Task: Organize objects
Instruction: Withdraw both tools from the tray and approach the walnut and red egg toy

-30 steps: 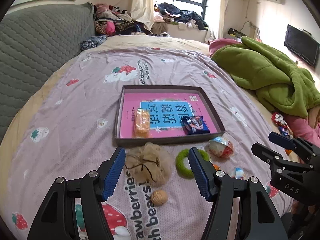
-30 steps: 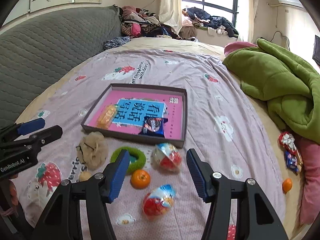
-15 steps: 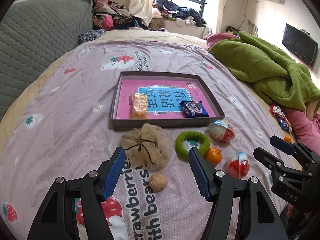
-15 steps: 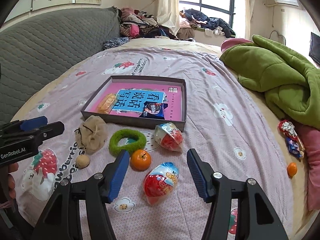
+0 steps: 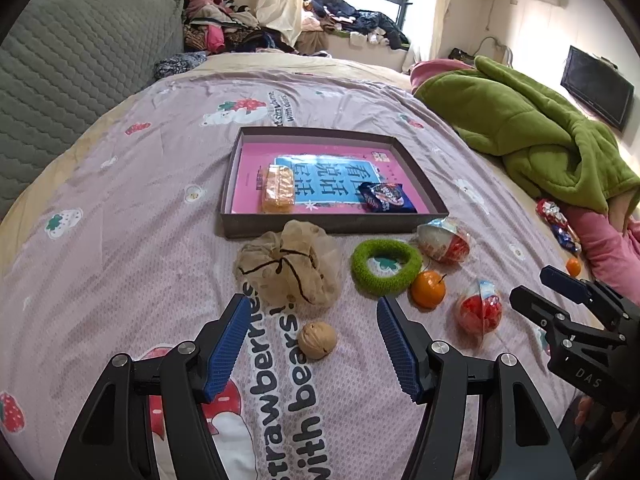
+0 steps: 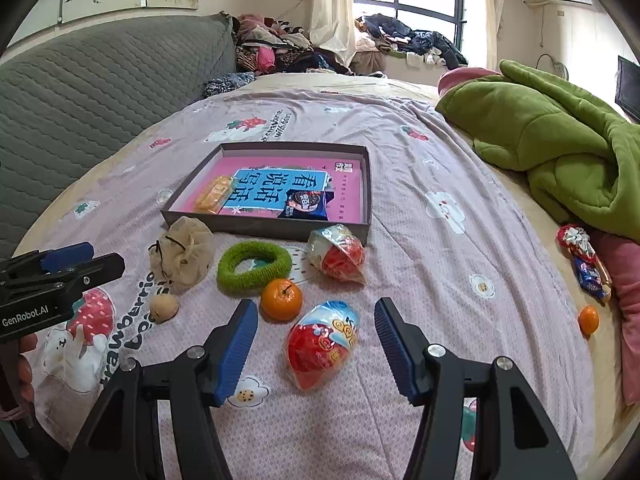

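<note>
Lavender strawberry-print bedsheet [image 6: 404, 184] is soft, so my right claw [image 6: 312, 344], jaws apart around the red foil-wrapped chocolate egg [image 6: 322, 344], could squash or roll it; left claw [image 5: 310, 340] open too.

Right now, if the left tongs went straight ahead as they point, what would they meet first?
Probably the walnut, which lies on the bedspread between the open left tongs. Past it sits the beige mesh pouch, then the tray. Depth is hard to judge through the fisheye.
</note>
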